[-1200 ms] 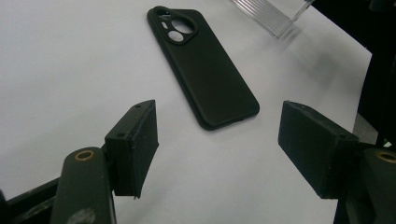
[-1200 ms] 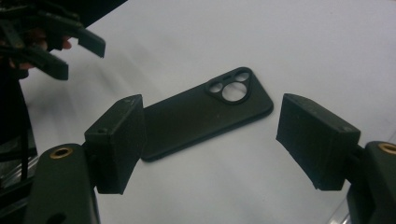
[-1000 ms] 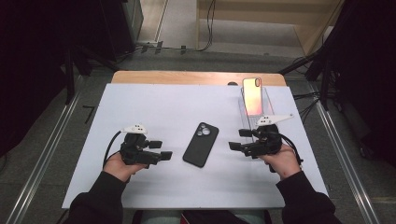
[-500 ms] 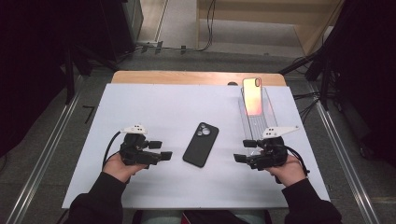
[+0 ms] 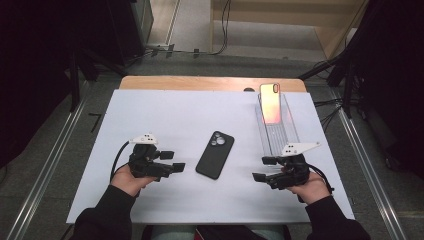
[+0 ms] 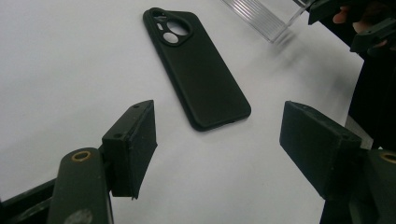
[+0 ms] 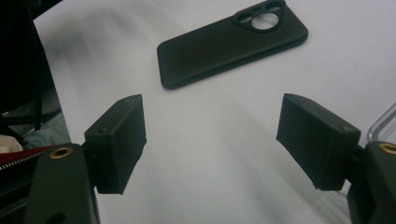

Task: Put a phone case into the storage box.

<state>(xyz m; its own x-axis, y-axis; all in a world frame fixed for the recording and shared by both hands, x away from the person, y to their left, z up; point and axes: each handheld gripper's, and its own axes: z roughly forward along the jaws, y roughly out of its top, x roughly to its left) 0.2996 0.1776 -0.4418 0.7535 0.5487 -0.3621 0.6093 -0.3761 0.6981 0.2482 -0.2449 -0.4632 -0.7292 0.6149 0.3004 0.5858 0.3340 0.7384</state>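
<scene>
A black phone case (image 5: pixel 215 154) lies flat, camera cutouts up, near the middle of the white table (image 5: pixel 175 115). My left gripper (image 5: pixel 172 161) rests to its left, open and empty, jaws pointing at the case (image 6: pixel 196 67). My right gripper (image 5: pixel 263 169) sits to the right of the case (image 7: pixel 231 44), open too, nothing between its jaws. A phone (image 5: pixel 270 102) with an orange-pink glossy back leans upright in a clear plastic stand (image 5: pixel 277 131) at the back right.
The clear stand's near end (image 6: pixel 261 16) lies just beyond my right gripper. A wooden strip (image 5: pixel 210 83) runs along the table's far edge. Metal rails (image 5: pixel 367 165) flank both sides. A cable trails from each gripper.
My right gripper has moved down and nearer to the table's front edge, away from the stand. The left gripper and the case have stayed put.
</scene>
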